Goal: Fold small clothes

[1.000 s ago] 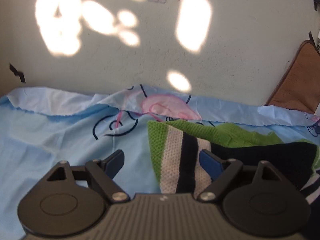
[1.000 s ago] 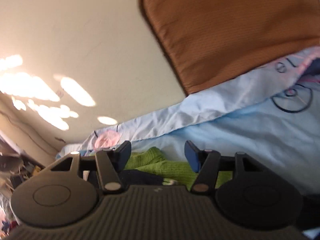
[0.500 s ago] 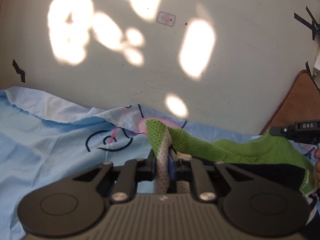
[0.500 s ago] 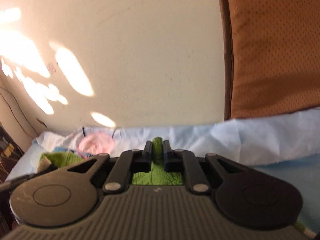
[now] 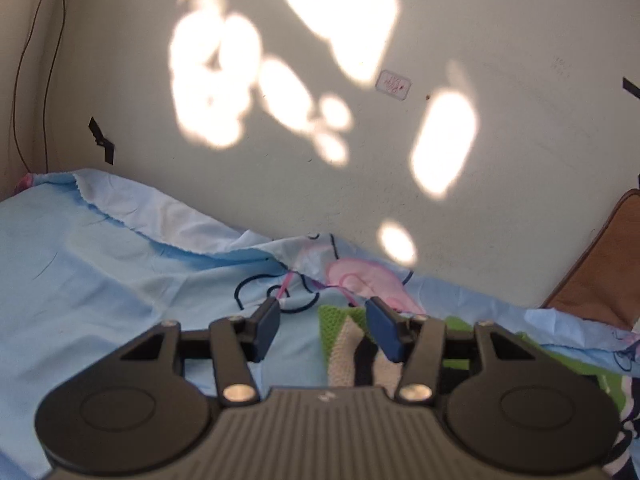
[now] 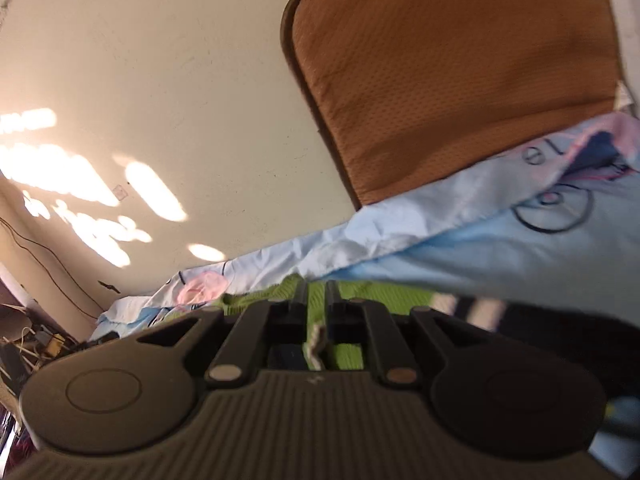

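Sweater (image 6: pixel 316 340) pinched in right tool (image 6: pixel 316 300)

Under me spreads a light blue bedsheet (image 5: pixel 100 280) printed with dark loops and a pink cartoon shape (image 5: pixel 360 280), its far edge rumpled against a cream wall (image 5: pixel 520 168) dappled with sunlight patches. A brown cushion (image 6: pixel 452 80) leans upright on that wall at the far right. To the far left I see a thin wire (image 5: pixel 24 80) running down the corner.

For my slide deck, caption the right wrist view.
Right tool shut on the green striped knit garment atop a blue bedsheet, brown cushion behind.
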The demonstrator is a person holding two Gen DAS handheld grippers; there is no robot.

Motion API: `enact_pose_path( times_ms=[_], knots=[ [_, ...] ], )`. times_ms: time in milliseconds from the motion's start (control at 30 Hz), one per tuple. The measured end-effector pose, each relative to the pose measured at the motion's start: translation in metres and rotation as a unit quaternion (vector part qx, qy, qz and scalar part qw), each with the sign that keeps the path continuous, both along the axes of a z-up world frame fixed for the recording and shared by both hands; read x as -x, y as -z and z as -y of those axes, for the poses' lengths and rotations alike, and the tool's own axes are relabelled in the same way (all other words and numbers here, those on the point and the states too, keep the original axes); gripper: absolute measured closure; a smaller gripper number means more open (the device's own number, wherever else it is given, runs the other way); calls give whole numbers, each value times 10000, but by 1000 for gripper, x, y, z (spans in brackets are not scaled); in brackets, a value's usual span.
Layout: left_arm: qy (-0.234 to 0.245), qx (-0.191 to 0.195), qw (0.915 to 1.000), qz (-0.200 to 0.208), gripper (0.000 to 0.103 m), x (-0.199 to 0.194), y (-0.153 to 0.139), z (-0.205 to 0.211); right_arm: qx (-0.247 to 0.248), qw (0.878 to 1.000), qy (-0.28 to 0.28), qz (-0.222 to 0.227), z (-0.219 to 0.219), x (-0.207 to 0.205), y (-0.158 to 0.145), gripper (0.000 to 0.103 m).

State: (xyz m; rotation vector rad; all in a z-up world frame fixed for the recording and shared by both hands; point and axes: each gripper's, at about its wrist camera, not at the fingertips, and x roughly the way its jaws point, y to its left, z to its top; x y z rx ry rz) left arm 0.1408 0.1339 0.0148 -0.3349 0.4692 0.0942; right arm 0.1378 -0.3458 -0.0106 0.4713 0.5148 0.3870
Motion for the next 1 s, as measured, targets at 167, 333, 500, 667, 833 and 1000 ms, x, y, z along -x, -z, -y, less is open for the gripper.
enact_pose_path(
  times_ms=[167,333,500,667,833,1000],
  knots=[
    [707,-73,9975,25,54,-5,-7,54,-554,9960,693,-109,49,99,24,83],
    [1207,-151,9925,-117,54,-19,11,106,-845,9847,1511,-205,61,152,55,77],
    [1259,-455,9894,-563,56,-26,37,124,484,9688,2409,316,61,185,44,74],
    [1190,-402,9892,-755,54,-32,42,122,1242,9531,2640,808,61,209,41,53],
    [1242,-440,9898,-546,54,-23,37,124,1189,9586,2583,167,85,193,65,70],
    [1998,162,9797,-16,43,11,6,135,33,9877,1559,149,79,191,57,94]
  ],
)
